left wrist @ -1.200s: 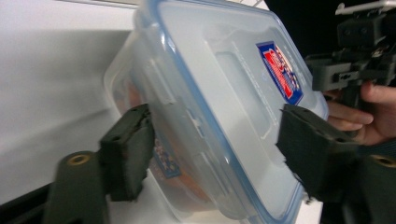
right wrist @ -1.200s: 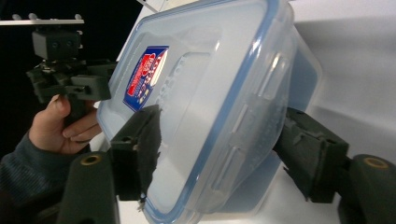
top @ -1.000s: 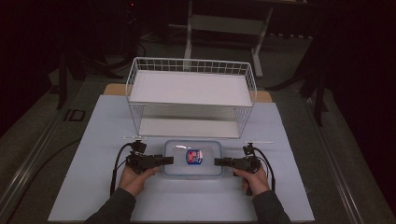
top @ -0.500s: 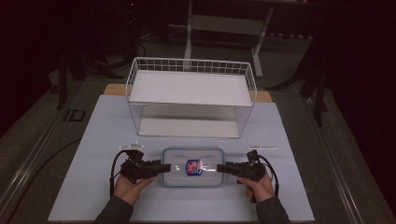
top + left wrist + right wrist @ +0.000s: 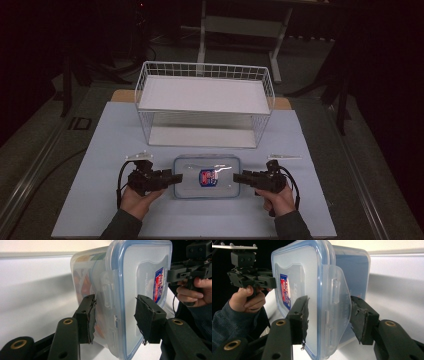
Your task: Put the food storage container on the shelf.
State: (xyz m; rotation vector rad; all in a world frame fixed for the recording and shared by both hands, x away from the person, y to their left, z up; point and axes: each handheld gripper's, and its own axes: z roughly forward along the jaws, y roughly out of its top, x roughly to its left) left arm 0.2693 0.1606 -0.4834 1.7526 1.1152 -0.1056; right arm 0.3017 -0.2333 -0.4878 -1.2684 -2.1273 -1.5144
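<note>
A clear plastic food container (image 5: pixel 207 177) with a blue-rimmed clip lid and a red-and-blue label is held between both grippers, in front of the wire shelf. My left gripper (image 5: pixel 177 178) grips its left end and my right gripper (image 5: pixel 239 177) its right end. In the left gripper view the pads (image 5: pixel 91 317) clamp the container (image 5: pixel 140 277) top and bottom beside a latch. The right gripper view shows the same hold on the container (image 5: pixel 297 272), with one pad (image 5: pixel 305 315) against the lid. Both pairs of jaws have just been closing on it.
A white wire basket shelf (image 5: pixel 205 65) with two white levels stands at the back of the pale blue mat (image 5: pixel 100 150). The mat has bare room left and right of the hands. Dark floor and a metal stand (image 5: pixel 240 25) lie beyond the table.
Both grippers have closed on the container's ends and drawn it slightly toward the near edge and upward. The shelf has not moved.
</note>
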